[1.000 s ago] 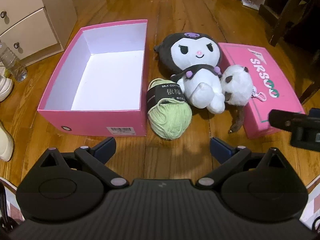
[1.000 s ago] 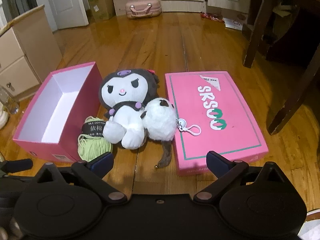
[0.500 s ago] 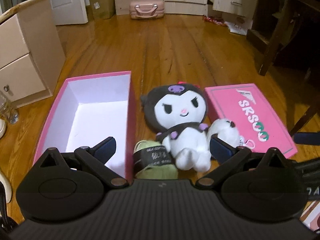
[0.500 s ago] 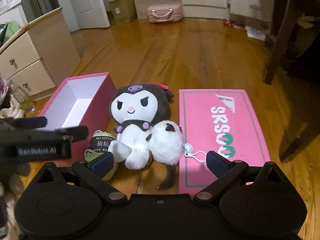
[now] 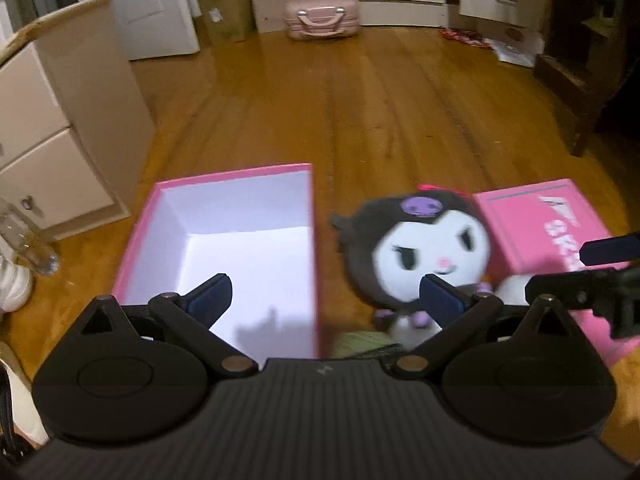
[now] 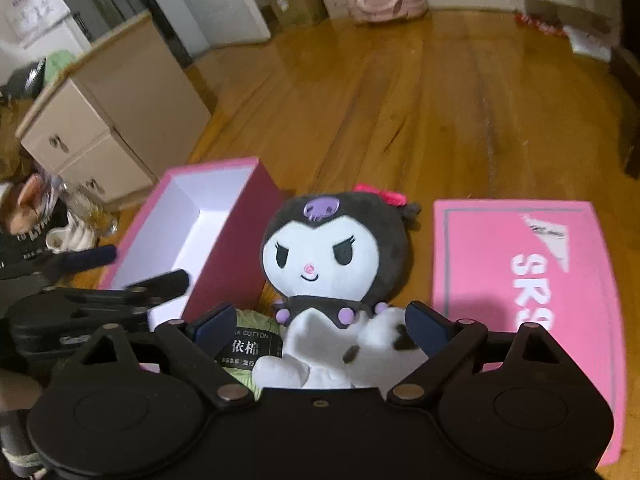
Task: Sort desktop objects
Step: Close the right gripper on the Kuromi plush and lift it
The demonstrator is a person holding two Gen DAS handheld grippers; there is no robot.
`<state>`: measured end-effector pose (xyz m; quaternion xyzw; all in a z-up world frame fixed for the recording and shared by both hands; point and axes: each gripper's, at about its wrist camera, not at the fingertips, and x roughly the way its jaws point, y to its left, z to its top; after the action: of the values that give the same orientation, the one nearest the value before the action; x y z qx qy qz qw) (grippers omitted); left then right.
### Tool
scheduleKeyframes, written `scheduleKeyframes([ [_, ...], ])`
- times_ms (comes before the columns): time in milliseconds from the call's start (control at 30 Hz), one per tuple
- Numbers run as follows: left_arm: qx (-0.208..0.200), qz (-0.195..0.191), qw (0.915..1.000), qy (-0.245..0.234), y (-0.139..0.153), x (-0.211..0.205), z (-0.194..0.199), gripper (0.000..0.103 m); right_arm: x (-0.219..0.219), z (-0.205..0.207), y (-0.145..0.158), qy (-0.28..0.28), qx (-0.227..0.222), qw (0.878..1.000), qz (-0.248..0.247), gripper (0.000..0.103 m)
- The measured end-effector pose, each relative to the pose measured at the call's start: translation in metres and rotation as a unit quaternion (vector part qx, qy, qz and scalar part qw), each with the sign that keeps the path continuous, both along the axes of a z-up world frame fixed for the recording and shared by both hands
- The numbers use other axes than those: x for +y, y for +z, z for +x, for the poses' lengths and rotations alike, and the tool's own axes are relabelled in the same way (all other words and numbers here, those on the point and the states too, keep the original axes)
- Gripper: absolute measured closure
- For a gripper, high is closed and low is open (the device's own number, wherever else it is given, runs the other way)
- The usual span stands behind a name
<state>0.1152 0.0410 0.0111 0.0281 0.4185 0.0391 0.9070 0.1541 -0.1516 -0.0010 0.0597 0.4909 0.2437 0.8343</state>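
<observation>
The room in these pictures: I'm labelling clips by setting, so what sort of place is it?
Most likely a lived-in room of a home, perhaps a bedroom. The things sit on a wooden plank floor, not a desk; a drawer cabinet stands at the left, and a small pink suitcase rests by the far wall.

Each tool is matte black: the left tool [image 5: 324, 294] has a ribbed housing, round side discs, brass-coloured pivot screws and dark blue fingertip pads. The right tool [image 6: 318, 322] looks alike, with what seems a small screw at its centre edge.
</observation>
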Motion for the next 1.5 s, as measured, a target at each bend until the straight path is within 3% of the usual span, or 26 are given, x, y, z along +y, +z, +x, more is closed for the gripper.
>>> scheduleKeyframes([
  [100, 0.012, -0.025, 0.9996, 0.011, -0.012, 0.014, 0.003, 0.001, 0.023, 0.011, -0.015, 0.024, -0.007, 0.999, -0.023, 0.012],
  [167, 0.001, -0.016, 0.9993, 0.035, -0.02, 0.023, 0.003, 0.001, 0.034, 0.01, -0.021, 0.035, -0.055, 0.997, -0.03, 0.012],
  [300, 0.005, 0.02, 0.9983, 0.055, -0.031, 0.034, 0.003, 0.001, 0.047, 0.017, -0.043, 0.025, -0.049, 0.998, -0.036, 0.019],
  [433, 0.007, -0.001, 0.9992, 0.039, -0.034, 0.036, 0.003, 0.001, 0.057, 0.03, -0.065, 0.024, -0.011, 0.998, -0.061, 0.029],
  [767, 0.025, -0.022, 0.9989, 0.033, -0.052, 0.041, -0.007, 0.001, 0.068, 0.045, -0.076, 0.025, 0.031, 0.994, -0.105, 0.017],
  [1000, 0.019, -0.026, 0.9989, 0.034, -0.048, 0.044, -0.015, 0.001, 0.078, 0.062, -0.104, 0.012, 0.064, 0.991, -0.121, 0.006],
  [1133, 0.026, -0.026, 0.9986, 0.038, -0.049, 0.045, -0.018, 0.001, 0.075, 0.065, -0.114, 0.006, 0.074, 0.992, -0.105, 0.009],
  [1233, 0.03, -0.027, 0.9985, 0.038, -0.048, 0.044, -0.021, 0.001, 0.072, 0.059, -0.107, -0.005, 0.063, 0.994, -0.095, 0.016],
  [1500, 0.019, -0.03, 0.9987, 0.037, -0.043, 0.041, -0.024, 0.001, 0.068, 0.053, -0.096, -0.021, 0.052, 0.994, -0.089, 0.019],
])
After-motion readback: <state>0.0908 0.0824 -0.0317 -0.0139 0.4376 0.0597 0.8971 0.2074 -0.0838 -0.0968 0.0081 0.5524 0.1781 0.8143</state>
